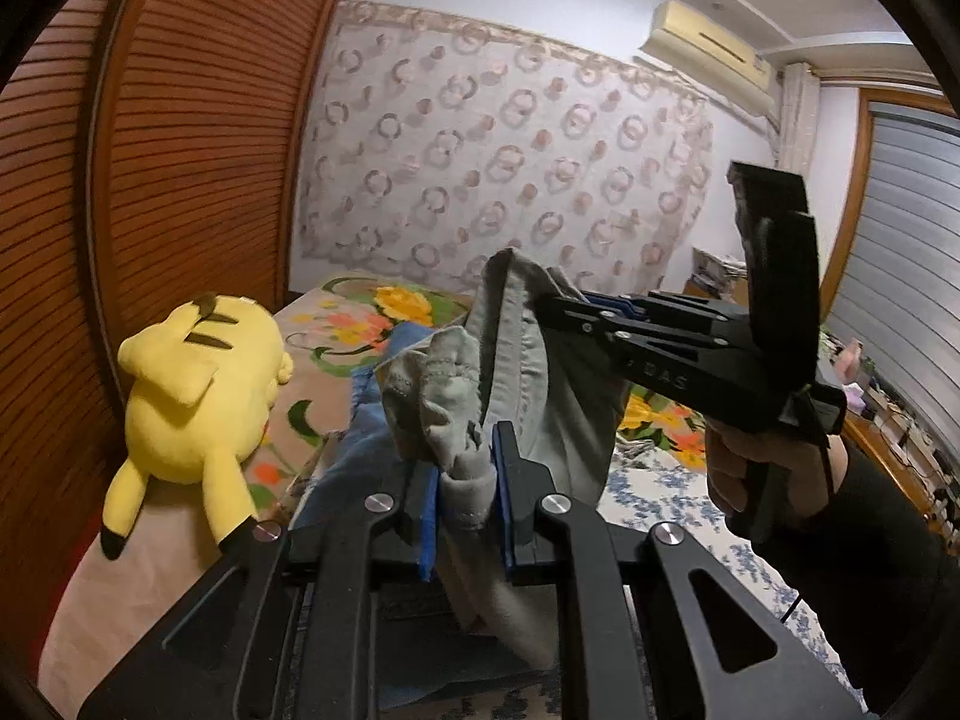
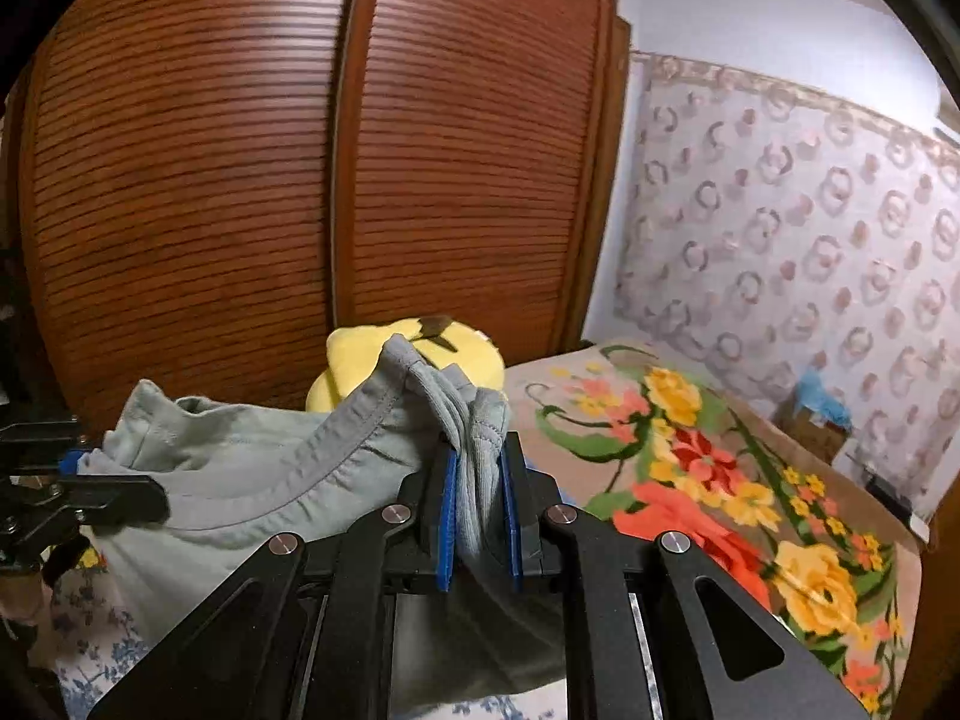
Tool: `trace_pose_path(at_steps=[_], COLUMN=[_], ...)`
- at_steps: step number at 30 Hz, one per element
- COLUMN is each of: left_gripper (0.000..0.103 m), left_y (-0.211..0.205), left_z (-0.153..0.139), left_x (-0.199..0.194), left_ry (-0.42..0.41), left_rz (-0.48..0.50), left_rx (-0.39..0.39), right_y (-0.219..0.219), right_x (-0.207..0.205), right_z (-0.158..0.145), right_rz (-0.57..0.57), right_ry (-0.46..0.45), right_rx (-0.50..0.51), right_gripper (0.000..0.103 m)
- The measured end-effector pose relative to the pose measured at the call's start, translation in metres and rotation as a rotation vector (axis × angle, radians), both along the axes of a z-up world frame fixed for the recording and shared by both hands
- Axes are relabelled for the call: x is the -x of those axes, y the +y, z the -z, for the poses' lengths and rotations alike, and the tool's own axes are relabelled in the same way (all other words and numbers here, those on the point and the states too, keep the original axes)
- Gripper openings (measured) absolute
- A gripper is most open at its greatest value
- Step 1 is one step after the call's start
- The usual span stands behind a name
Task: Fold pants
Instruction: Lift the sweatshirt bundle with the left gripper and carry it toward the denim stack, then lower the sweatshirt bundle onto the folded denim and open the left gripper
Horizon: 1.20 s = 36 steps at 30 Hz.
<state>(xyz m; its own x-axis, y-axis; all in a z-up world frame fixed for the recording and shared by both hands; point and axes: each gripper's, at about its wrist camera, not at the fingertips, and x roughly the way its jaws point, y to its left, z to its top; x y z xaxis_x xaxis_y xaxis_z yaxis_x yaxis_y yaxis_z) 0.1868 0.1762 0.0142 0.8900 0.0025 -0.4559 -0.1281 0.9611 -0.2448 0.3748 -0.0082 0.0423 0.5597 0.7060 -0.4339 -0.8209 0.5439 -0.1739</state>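
My left claw (image 1: pixel 465 498) is closed down on a bunched wad of the grey pants (image 1: pixel 528 372), blue pads pressing the cloth from both sides with only the fabric's thickness between them. My right claw (image 2: pixel 480 516) is likewise clamped on a gathered, stitched edge of the same garment; from the left wrist view it comes in from the right, tips buried in the cloth, with my right hand (image 1: pixel 756 468) wrapped round the handle. The pants hang in the air between the two claws, above the bed (image 2: pixel 708 450), a seamed band running slack from one grip to the other and the rest drooping below. Judgement: holding two separated points lets gravity pull the fabric straight before it is laid down, so this looks like the lift-and-spread step, with no fold yet made. Both grips are on thick bunches rather than a flat edge, which likely holds firmly but may leave twists to shake out. Under the pants lies blue denim cloth (image 1: pixel 360 456) on the floral blanket (image 2: pixel 690 462). A yellow plush toy (image 1: pixel 198 396) rests on the bed near the wooden wardrobe doors (image 2: pixel 240 180), near enough to snag the cloth when lowered.
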Motion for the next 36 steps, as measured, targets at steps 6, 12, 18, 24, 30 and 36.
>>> trace_pose_path(at_steps=[6, 12, 18, 24, 30, 36], left_gripper=[0.020, 0.045, 0.050, 0.050, 0.050, 0.050], left_y=[0.016, 0.023, 0.016, 0.005, 0.006, 0.008], left_z=[0.013, 0.019, 0.012, 0.016, 0.035, 0.053], left_x=[-0.005, -0.003, -0.001, -0.009, -0.021, -0.027], left_ry=[0.040, 0.056, 0.042, 0.073, 0.149, 0.214], left_rz=[-0.051, -0.054, -0.046, 0.003, 0.000, -0.013], left_rx=[0.018, 0.044, 0.006, -0.031, -0.040, -0.052], right_y=[0.022, 0.035, 0.031, 0.002, -0.017, -0.015], right_x=[-0.023, -0.039, -0.048, -0.041, -0.036, -0.067], right_z=[0.008, 0.007, -0.008, -0.015, 0.001, 0.016], right_rz=[-0.029, -0.021, 0.006, -0.016, -0.056, -0.003], right_ry=[0.019, 0.093, 0.125, 0.175, 0.233, 0.281], right_rx=[0.038, 0.071, 0.064, 0.000, 0.019, 0.054], right_gripper=[0.013, 0.019, 0.040, 0.040, 0.040, 0.040])
